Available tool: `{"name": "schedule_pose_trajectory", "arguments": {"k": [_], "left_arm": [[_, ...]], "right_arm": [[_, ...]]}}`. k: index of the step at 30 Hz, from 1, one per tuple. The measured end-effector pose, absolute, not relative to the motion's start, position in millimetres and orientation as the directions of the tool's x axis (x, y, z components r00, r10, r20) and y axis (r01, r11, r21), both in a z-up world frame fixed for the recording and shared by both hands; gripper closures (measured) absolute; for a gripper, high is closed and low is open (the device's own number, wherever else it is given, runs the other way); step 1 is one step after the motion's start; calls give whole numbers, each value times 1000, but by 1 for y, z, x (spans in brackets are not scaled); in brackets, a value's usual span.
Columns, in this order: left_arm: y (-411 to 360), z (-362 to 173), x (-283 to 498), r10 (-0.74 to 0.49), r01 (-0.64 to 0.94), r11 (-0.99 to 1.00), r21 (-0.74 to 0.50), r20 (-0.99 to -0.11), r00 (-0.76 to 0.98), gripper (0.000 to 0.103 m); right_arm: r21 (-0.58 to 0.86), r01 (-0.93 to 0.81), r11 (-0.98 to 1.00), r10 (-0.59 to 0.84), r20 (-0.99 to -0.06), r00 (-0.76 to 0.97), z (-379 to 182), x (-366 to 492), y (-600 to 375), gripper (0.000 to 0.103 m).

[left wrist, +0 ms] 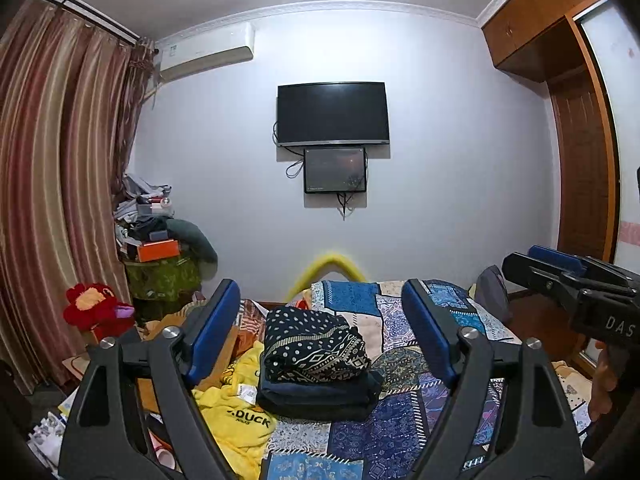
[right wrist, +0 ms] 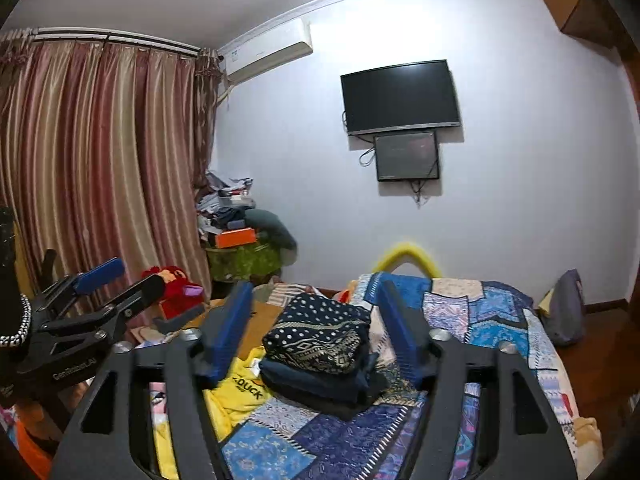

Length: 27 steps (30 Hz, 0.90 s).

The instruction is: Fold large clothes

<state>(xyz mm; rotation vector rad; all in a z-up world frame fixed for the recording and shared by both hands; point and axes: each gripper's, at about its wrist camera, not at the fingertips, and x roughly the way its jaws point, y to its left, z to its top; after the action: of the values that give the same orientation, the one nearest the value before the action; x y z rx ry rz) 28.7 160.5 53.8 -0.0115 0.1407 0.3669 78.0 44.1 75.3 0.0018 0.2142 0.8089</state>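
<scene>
Two folded garments (left wrist: 316,364) stacked on the bed (left wrist: 400,432); both tongs empty.

Patchwork-covered bed (left wrist: 404,432) carries folded clothes stack (left wrist: 316,360), yellow garment (left wrist: 236,412)
</scene>
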Motion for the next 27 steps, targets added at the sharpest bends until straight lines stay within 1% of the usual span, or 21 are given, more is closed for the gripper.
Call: {"name": "schedule_pose_trajectory", "arguments": {"k": [1,2,3,5,12,27], "left_arm": [[159,51,25,371,-374,928,9,-133,919,12],[158,49,22,383,-385,923,7,-127,915,7],[158,47,20,392,-395,919,6,-126,911,3],[160,44,18,390,-394,919,-10,-133,911,1],[162,40,17,375,-383,923,-25,-154,914,1],[154,29,21,365,-377,926,-35,-183,913,1]], "right_arm": [[89,-708,700,710,-185,679,74,78,43,24],[95,-701,707,705,-182,686,73,78,42,21],[100,-692,715,697,-184,693,72,79,43,20],[102,-679,727,683,-202,702,71,81,44,19],[131,-666,734,676,-232,700,67,86,41,17],[113,-656,747,659,-261,705,60,80,38,17]]}}
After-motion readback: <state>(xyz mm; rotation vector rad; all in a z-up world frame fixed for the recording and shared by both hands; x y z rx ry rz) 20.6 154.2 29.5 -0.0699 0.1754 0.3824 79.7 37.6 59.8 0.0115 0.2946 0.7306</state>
